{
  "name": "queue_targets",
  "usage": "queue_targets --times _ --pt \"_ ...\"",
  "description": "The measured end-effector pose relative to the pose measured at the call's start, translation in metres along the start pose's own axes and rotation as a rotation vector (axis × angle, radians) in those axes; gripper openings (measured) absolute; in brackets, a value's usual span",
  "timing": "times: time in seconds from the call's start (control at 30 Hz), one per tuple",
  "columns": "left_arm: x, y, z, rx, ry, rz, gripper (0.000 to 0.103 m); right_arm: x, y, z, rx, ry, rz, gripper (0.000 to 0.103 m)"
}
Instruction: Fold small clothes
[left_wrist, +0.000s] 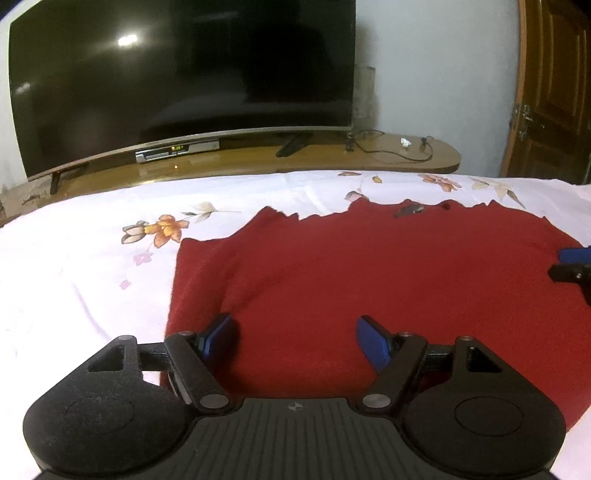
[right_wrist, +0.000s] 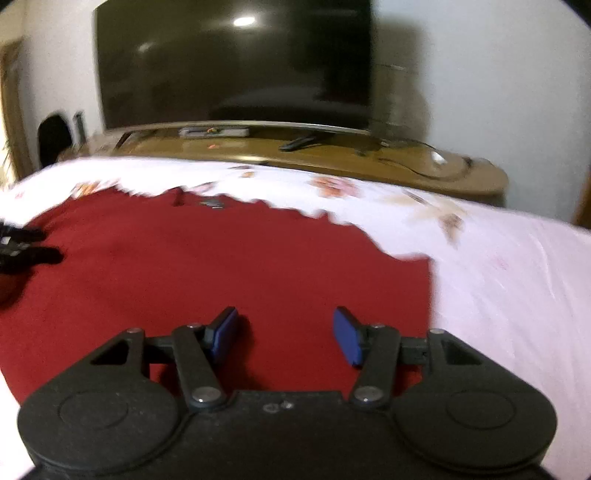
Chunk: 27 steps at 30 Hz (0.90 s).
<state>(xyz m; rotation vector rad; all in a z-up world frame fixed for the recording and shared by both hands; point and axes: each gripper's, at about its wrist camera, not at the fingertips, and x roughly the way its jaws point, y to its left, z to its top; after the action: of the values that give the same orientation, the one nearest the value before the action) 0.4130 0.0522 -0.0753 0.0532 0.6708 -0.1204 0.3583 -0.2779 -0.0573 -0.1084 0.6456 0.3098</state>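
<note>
Garment: a dark red knit top (left_wrist: 369, 266), lying flat on a bed covered by a white floral bedsheet (left_wrist: 92, 258), its jagged far edge toward a television (left_wrist: 184, 81) on a wooden TV stand (left_wrist: 406, 155).

Left gripper (left_wrist: 295, 339): jaws spread apart, nothing between the blue pads (left_wrist: 373, 343); it hangs over the near left part of the garment, just inside the left edge. Contact with the cloth cannot be told.

Right gripper (right_wrist: 284, 334): jaws likewise apart and empty, over the near right part of the garment, with the right edge just beside its right finger. The right wrist view is smeared by motion, so fine detail at the far edge is uncertain.

Each gripper shows at the margin of the other's view, so both sit over the same garment, well apart.

Risks, judged from this layout:
- Pads pinching bedsheet together with the knit, if the jaws close too deep; the sheet would lift with the fold.
- Uneven fold, if one gripper takes the hem at a corner and the other farther inboard; the left edge already shows a ridge (left_wrist: 221, 280) that could carry a crease through.
- Single-layer grab: if the top is doubled, only the upper layer may rise and the lower one stay put.
- Knit is soft and likely stretchy; unequal pulling by the two hands would skew it.
- Slip from the pads if the bite is shallow.
</note>
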Motion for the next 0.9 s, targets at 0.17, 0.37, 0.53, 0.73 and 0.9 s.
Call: queue_targets --times 0.17,0.37,0.53,0.73,0.9 --pt "-0.007 -0.009 0.011 -0.042 0.006 0.035 0.074 0.003 0.017 0.004 -0.046 0.01 -0.068 0.054" --pt "-0.039 -0.042 -0.011 -0.014 -0.029 -0.007 0.074 -0.04 0.059 0.001 -0.05 -0.064 0.014 0.051" --pt "-0.036 -0.06 -0.024 -0.016 -0.006 0.042 0.074 -0.028 0.115 -0.014 -0.1 -0.021 0.071 0.055" --pt "-0.051 -0.038 -0.041 0.049 0.004 0.09 0.075 -0.03 0.118 -0.03 -0.223 -0.017 0.004 0.055" --pt "-0.063 0.005 -0.055 -0.023 0.01 0.075 0.08 -0.052 0.054 -0.05 -0.11 -0.004 -0.082 0.055"
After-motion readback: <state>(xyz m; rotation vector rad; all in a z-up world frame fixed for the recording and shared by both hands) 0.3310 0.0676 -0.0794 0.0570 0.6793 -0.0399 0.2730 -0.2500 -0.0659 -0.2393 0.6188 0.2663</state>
